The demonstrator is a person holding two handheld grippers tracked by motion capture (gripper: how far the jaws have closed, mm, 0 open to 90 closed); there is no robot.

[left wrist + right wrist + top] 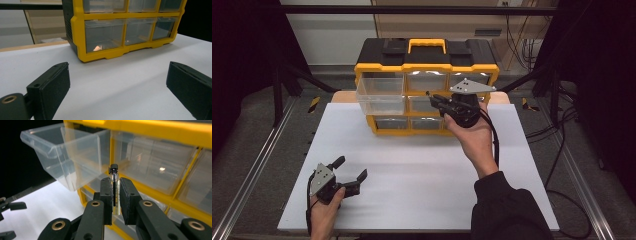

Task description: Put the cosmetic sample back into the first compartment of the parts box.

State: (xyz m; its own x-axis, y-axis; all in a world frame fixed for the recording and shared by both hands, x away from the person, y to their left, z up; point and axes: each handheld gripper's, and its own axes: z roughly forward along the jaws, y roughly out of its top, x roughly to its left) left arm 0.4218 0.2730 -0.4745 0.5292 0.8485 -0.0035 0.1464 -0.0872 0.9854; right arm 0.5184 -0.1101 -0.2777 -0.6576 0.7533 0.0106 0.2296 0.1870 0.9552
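You're clamping the vial upright in the R hand-held gripper; open drawer sitting up-left; L hand-held gripper resting w/ jaws apart.

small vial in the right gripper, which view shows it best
The right gripper view: the vial stands upright, clamped in the right gripper, black cap and glass clear. The high view gives just a dark tip by the organizer.

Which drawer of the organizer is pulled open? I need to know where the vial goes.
The top-left clear drawer: it juts out from the yellow organizer, while the others sit flush.
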